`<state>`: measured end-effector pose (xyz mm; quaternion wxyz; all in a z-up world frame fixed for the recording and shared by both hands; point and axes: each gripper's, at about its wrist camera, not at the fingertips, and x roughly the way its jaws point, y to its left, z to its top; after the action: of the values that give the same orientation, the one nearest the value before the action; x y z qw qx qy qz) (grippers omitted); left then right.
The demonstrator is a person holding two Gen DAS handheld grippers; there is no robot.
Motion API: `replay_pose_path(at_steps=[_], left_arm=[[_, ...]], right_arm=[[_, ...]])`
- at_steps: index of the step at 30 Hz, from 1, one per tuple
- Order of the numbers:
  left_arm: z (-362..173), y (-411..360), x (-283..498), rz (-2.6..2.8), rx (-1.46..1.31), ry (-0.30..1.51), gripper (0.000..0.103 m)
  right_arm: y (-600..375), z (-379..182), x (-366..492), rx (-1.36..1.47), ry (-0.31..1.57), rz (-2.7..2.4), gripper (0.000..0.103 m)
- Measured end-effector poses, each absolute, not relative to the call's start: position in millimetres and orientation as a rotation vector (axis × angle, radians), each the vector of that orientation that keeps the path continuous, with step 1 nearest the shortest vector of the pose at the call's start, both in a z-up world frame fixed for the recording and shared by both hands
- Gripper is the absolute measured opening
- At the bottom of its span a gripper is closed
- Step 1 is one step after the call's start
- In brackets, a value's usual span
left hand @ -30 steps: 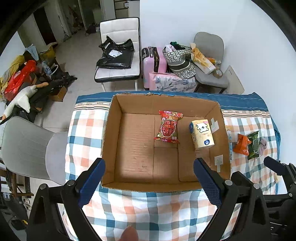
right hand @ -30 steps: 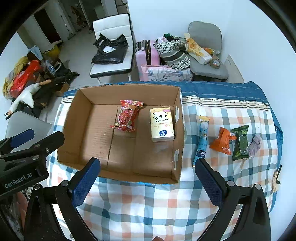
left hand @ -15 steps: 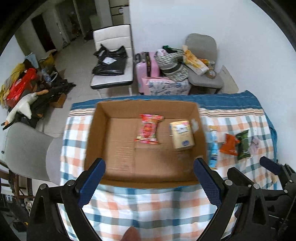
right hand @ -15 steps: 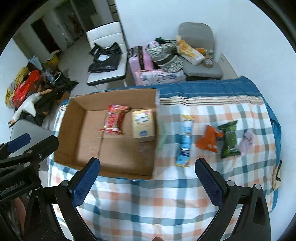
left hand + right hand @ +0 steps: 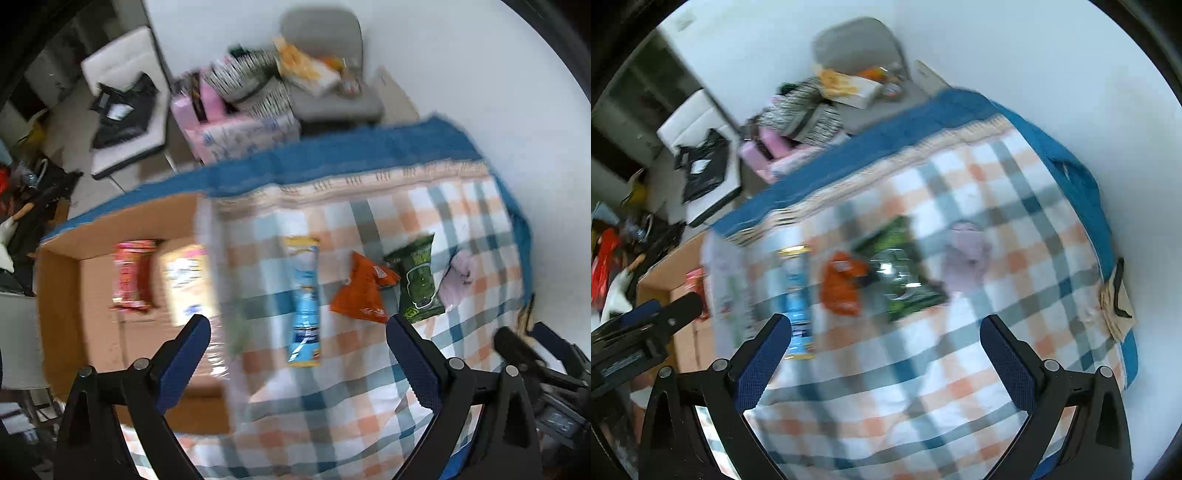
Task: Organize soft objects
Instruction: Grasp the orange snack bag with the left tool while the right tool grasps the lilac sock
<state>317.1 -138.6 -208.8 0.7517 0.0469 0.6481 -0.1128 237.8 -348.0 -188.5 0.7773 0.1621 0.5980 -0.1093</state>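
A cardboard box [image 5: 59, 295] sits on the left of the checked tablecloth and holds a red snack packet [image 5: 133, 273] and a yellow tissue pack [image 5: 184, 280]. To its right lie a blue packet [image 5: 304, 302], an orange packet [image 5: 360, 291], a green packet [image 5: 417, 280] and a pale pink soft thing [image 5: 460, 275]. My left gripper [image 5: 297, 354] is open and empty above the blue packet. My right gripper [image 5: 884, 354] is open and empty, near the orange packet [image 5: 840, 282], green packet [image 5: 901, 273] and pink thing [image 5: 966, 254]. Both views are blurred.
The checked cloth [image 5: 997, 177] has a blue border along the white wall. Beyond the table stand a grey chair [image 5: 332, 55] with bags, a pink suitcase [image 5: 207, 110] and a white chair [image 5: 122, 85]. A tag [image 5: 1117, 295] hangs at the right table edge.
Both grippers have swung right, away from the box toward the loose packets, and tilted. The box has shifted to the left in both views. Both stay open and empty.
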Motion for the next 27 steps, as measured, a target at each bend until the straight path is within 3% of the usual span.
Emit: replay_pose_path(at_steps=[4,12,14,18,21,23,27], left_arm=[[-267,-185,338,-0.294,0.129,1.545,0.097],[-356,-240,355,-0.355,0.222,1.696,0.097],[-369,-245,356,-0.362,0.211,1.719,0.093],[-391,-250,354,-0.349,0.224,1.755,0.062],[-397,-249,351,-0.331,0.227,1.747,0.058],[-396,-248,350,-0.319,0.223,1.738,0.055],[-394,-249,350,-0.298,0.227,1.717,0.045]], right_arm=[[-401,-232,252,0.428,1.346,-0.274,0.103],[-467,-316,285,0.517,1.458,-0.317,0.092],[-472,-334,292,0.540,1.489,-0.308,0.092],[-472,-364,301,0.555,1.544,-0.295,0.092],[-473,-382,304,0.568,1.566,-0.299,0.091],[-471,-392,304,0.570,1.581,-0.308,0.081],[-466,-405,304,0.574,1.599,-0.312,0.079]])
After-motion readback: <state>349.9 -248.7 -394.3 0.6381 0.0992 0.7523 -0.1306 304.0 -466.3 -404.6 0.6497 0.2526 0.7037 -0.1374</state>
